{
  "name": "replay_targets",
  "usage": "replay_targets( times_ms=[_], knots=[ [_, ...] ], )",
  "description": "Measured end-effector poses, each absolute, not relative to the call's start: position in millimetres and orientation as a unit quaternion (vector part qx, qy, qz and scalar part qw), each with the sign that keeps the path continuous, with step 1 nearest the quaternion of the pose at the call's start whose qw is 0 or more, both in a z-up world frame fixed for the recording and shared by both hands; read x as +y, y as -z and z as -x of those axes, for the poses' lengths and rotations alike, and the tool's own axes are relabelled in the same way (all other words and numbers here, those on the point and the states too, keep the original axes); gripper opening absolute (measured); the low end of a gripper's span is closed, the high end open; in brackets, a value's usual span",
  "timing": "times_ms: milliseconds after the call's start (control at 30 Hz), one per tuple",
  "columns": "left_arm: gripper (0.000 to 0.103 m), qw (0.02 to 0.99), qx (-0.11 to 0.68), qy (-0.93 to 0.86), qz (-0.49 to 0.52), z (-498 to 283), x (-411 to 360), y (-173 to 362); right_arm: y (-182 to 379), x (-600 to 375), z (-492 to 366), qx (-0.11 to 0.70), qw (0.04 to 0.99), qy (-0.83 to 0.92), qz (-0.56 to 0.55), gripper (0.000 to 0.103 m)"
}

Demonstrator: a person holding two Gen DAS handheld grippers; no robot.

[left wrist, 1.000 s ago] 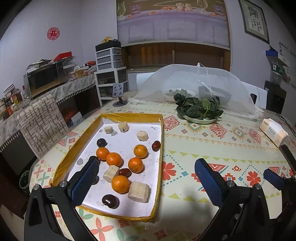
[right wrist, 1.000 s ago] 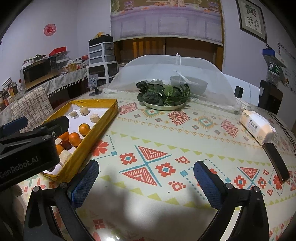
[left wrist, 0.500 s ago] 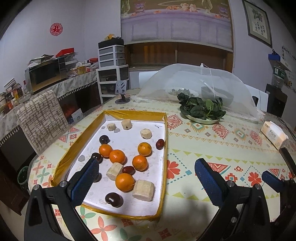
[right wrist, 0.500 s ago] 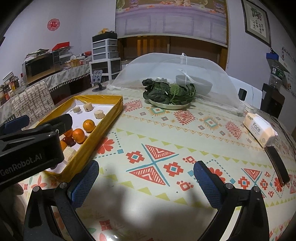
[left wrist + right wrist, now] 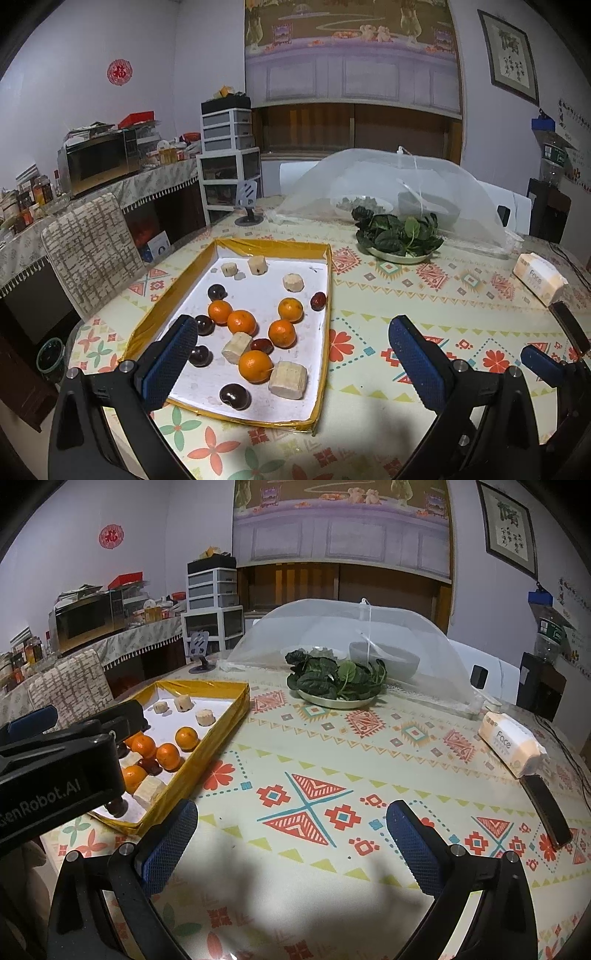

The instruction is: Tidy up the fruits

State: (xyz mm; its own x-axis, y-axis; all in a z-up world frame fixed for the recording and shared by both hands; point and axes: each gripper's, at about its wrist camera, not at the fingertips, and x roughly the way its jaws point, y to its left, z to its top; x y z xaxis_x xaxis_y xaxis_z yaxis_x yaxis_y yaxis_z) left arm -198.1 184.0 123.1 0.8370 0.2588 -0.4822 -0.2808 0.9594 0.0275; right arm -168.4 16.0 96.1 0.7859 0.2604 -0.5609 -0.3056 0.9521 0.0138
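A shallow gold-rimmed tray [image 5: 326, 332] with a white floor lies on the table. It holds several oranges [image 5: 255, 365], several dark chestnuts [image 5: 234, 396] and several pale cut chunks [image 5: 288, 380], all mixed. My left gripper [image 5: 291, 354] is open and empty, hovering over the tray's near end. My right gripper [image 5: 291, 834] is open and empty above the bare tablecloth, right of the tray [image 5: 225, 720]. The left gripper's body hides part of the tray in the right wrist view.
A plate of green leaves [image 5: 399, 236] stands behind the tray, before a mesh food cover [image 5: 391, 184]. A tissue pack [image 5: 539, 278] and a dark phone [image 5: 546, 810] lie at the right. A chair [image 5: 88, 251] stands at the table's left edge.
Both grippers have risen and drawn back slightly, so the tray and table sit lower and farther in view. Jaws stay open. No fruit has moved.
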Motion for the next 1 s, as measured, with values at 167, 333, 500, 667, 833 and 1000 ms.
replay_targets(
  times_ms=[167,333,500,667,833,1000],
  knots=[
    [0.103,0.962,0.231,-0.143,0.022,210,179,-132,-101,12,178,0.281,0.947,-0.149,0.037,0.103],
    [0.103,0.965,0.220,-0.144,0.020,219,173,-139,-105,7,186,0.273,0.950,-0.149,0.035,0.103],
    [0.103,0.968,0.202,-0.149,0.015,231,167,-146,-109,2,194,0.265,0.952,-0.149,0.031,0.103],
    [0.103,0.973,0.149,-0.178,0.009,250,161,-156,-113,-3,201,0.257,0.954,-0.150,0.028,0.103],
    [0.103,0.974,0.109,-0.197,0.023,266,162,-162,-113,-6,203,0.253,0.955,-0.154,0.026,0.103],
    [0.103,0.972,0.127,-0.195,0.023,261,162,-161,-113,-4,206,0.250,0.954,-0.162,0.028,0.103]
  ],
)
